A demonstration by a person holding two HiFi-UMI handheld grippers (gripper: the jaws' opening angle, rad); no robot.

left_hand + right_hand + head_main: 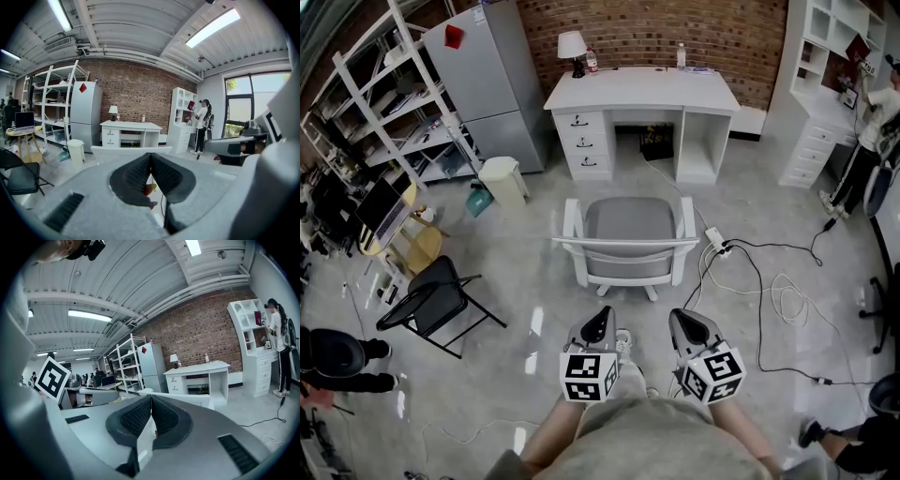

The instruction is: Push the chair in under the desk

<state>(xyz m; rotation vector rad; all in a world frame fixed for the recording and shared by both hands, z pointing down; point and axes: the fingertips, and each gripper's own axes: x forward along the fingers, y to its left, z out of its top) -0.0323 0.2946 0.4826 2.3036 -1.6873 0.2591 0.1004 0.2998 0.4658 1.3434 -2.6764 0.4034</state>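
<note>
A white chair with a grey seat stands on the floor, its back toward me, some way in front of the white desk at the brick wall. My left gripper and right gripper are side by side just behind the chair's backrest, apart from it, both shut with nothing between the pads. In the left gripper view the chair back shows past the shut left gripper, with the desk behind. The right gripper view has the chair back beyond the shut right gripper, and the desk farther off.
A power strip and cables lie on the floor right of the chair. A black folding chair stands at left, a white bin near the fridge. Shelves stand at the left and at the right. A person stands at the far right.
</note>
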